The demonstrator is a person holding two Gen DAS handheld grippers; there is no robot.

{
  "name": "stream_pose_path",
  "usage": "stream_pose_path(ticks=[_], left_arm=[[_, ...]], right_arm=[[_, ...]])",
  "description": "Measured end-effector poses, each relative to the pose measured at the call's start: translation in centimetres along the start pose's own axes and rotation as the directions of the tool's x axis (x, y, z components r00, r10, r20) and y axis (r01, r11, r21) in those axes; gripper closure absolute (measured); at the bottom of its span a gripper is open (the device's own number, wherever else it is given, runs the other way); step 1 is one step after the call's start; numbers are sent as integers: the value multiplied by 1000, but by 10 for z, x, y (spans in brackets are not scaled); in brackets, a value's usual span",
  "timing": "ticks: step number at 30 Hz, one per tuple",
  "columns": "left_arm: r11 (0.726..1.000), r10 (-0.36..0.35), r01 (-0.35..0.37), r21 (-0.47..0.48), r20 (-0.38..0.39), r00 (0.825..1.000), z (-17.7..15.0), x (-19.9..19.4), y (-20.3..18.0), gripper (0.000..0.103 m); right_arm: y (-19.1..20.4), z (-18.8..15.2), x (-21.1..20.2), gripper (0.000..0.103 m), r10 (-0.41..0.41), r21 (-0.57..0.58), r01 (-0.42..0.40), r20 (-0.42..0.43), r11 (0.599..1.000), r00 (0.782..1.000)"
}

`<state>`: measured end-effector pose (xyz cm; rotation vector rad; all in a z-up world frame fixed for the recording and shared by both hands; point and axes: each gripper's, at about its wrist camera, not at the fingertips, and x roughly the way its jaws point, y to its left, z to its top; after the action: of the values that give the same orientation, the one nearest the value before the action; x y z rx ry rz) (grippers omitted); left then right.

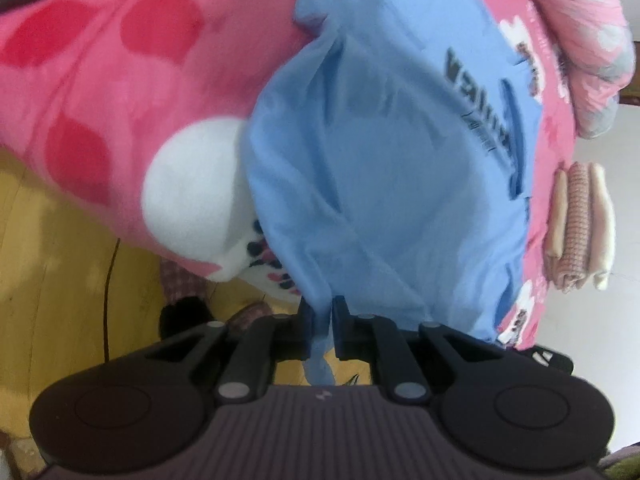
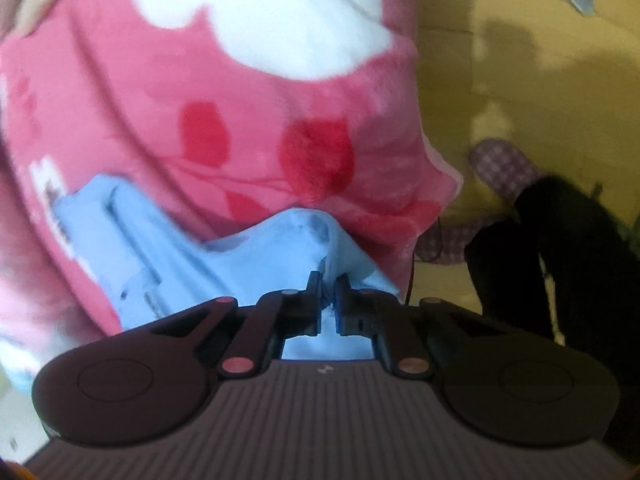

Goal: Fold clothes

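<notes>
A light blue shirt (image 1: 380,152) with dark lettering lies spread over a pink blanket (image 1: 120,60). My left gripper (image 1: 323,312) is shut on the shirt's near edge, and a strip of blue cloth hangs down between its fingers. In the right wrist view the same blue shirt (image 2: 224,256) lies bunched on the pink blanket (image 2: 200,112). My right gripper (image 2: 328,288) is shut on a raised fold of it, which peaks just above the fingertips.
A stack of folded beige and checked cloths (image 1: 576,228) sits on the blanket right of the shirt. A rolled pink quilt (image 1: 580,32) lies at the far right. Yellow floor (image 2: 520,60), a checked slipper (image 2: 504,172) and a person's dark trouser leg (image 2: 552,264) lie beside the bed.
</notes>
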<state>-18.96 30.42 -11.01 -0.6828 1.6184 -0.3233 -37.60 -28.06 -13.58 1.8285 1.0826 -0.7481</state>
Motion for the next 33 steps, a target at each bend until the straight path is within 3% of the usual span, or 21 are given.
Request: stream_pose_path(ticks=[3, 5, 7, 10, 13, 17, 20, 23, 25, 27, 29, 31, 33], left_arm=[[1000, 0, -1, 28, 22, 1000, -7, -11, -5, 96], [998, 17, -19, 56, 34, 999, -12, -18, -8, 99], [994, 52, -56, 94, 45, 998, -17, -24, -10, 100], [989, 85, -90, 116, 48, 995, -21, -26, -8, 100], [991, 85, -89, 100, 40, 996, -27, -21, 0, 100], [991, 95, -100, 93, 60, 994, -35, -16, 11, 100], [975, 144, -158, 158, 99, 985, -40, -18, 9, 100], [935, 206, -241, 260, 153, 967, -45, -29, -1, 101], [894, 254, -303, 330, 185, 949, -48, -36, -8, 101], [866, 301, -346, 362, 177, 937, -49, -36, -9, 101], [873, 308, -344, 345, 158, 938, -49, -38, -7, 101], [864, 306, -346, 366, 163, 938, -52, -42, -10, 101], [877, 305, -340, 339, 154, 940, -53, -43, -8, 101]], right_arm=[[10, -3, -22, 99, -2, -217, -1, -14, 976, 1000], [20, -9, -37, 99, -31, -426, 21, -18, 904, 999], [27, -14, -49, 100, -67, -590, 51, -5, 805, 998], [19, -6, -52, 100, -127, -680, 110, 25, 725, 992], [8, 6, -52, 100, -93, -653, 82, 18, 753, 996], [3, 7, -44, 100, -59, -661, 52, 12, 749, 998], [8, 8, -51, 100, -65, -667, 58, 14, 743, 998], [19, 2, -61, 100, -28, -692, 28, 11, 722, 1000], [31, -5, -69, 100, 13, -744, -4, 7, 669, 1000], [35, -5, -64, 100, -36, -771, 39, 21, 635, 999], [34, 2, -57, 100, -98, -752, 87, 29, 653, 995], [39, 0, -60, 100, -56, -767, 45, 11, 640, 998], [40, 0, -59, 100, -65, -778, 53, 15, 626, 998]])
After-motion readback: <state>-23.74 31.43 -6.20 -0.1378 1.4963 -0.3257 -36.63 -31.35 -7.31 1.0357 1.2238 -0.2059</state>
